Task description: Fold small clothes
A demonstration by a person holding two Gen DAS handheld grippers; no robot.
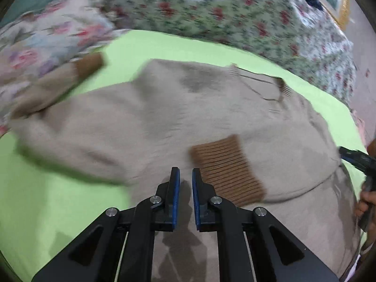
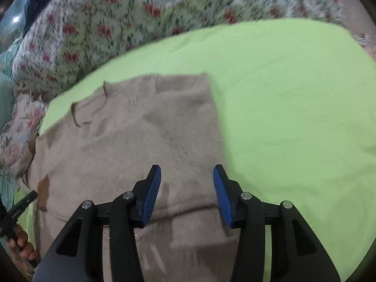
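A beige knit sweater (image 1: 164, 122) lies on a light green sheet (image 1: 58, 199). One sleeve is folded across its body, with the brown ribbed cuff (image 1: 225, 171) on top. The other sleeve stretches off to the left, its brown cuff (image 1: 90, 65) near the floral pillow. My left gripper (image 1: 185, 176) hovers over the sweater just left of the folded cuff, jaws nearly together and empty. In the right wrist view the sweater (image 2: 145, 141) has a straight folded right edge. My right gripper (image 2: 187, 176) is open and empty above that edge.
A floral quilt (image 1: 223, 11) lies bunched behind the sheet, with a floral pillow (image 1: 42, 40) at the left. The green sheet (image 2: 293, 105) extends right of the sweater. The other hand and gripper show at the frame edges (image 1: 362, 162) (image 2: 16, 213).
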